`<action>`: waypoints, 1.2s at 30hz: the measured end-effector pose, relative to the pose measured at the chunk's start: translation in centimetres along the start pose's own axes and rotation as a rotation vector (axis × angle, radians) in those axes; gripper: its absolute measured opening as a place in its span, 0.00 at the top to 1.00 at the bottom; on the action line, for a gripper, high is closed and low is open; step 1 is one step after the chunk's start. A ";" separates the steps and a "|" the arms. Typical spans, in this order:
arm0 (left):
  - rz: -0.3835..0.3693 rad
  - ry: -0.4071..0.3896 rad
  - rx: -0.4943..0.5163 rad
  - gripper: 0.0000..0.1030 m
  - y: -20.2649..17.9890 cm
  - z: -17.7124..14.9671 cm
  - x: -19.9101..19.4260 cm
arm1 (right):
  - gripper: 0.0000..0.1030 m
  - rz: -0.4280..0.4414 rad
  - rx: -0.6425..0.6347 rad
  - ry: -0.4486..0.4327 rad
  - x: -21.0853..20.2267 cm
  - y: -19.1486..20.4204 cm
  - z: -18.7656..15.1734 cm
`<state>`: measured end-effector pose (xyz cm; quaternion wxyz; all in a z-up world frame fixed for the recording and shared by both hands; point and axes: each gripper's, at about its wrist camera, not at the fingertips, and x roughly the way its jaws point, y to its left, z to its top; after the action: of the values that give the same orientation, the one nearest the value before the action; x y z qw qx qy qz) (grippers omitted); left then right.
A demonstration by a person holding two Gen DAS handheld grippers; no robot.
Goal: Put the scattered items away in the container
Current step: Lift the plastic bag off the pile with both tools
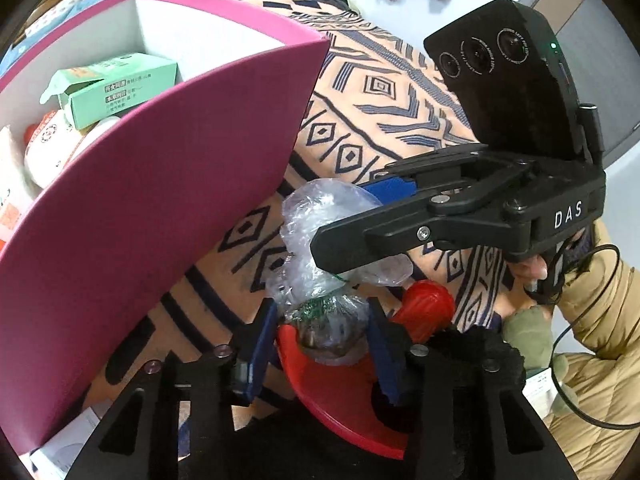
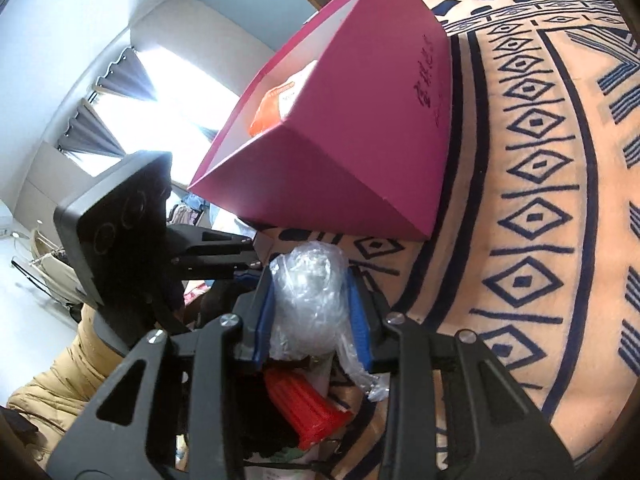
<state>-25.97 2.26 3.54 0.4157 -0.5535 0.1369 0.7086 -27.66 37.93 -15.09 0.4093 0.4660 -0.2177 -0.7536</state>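
Patterned blanket [image 2: 520, 160] underlies everything. Pink box [image 2: 352, 152] stands on it, green carton [image 1: 120, 84] inside. Right claw [image 2: 310, 308] and left claw [image 1: 320, 332] both grip one crumpled plastic bag [image 2: 308, 292] just beside the box.

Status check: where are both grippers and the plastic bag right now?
Left gripper and right gripper both clamped on the clear plastic bag, outside the box. Pink box close by, already holding a green carton. Box wall between bag and opening.
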 end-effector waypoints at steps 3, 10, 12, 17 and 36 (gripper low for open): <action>0.013 0.002 0.011 0.61 0.0 0.0 -0.4 | 0.65 -0.022 -0.005 0.004 -0.2 -0.1 -0.1; -0.011 0.015 0.008 0.62 0.7 -0.2 -1.8 | 0.62 -0.081 -0.045 0.016 -0.9 0.2 0.0; -0.021 0.020 0.006 0.61 1.0 -0.3 -2.2 | 0.62 -0.078 -0.048 0.008 -0.9 0.1 -0.1; -0.051 0.045 -0.025 0.51 2.0 -0.1 -2.8 | 0.63 -0.034 -0.012 -0.013 -1.3 -1.1 -0.3; -0.103 0.083 -0.011 0.36 3.3 1.4 -5.3 | 0.65 0.097 0.123 -0.049 -2.0 -3.2 0.1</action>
<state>-29.13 -1.12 7.93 0.4424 -0.5909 0.1214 0.6636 -28.61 41.42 -16.22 0.4105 0.4604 -0.2960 -0.7293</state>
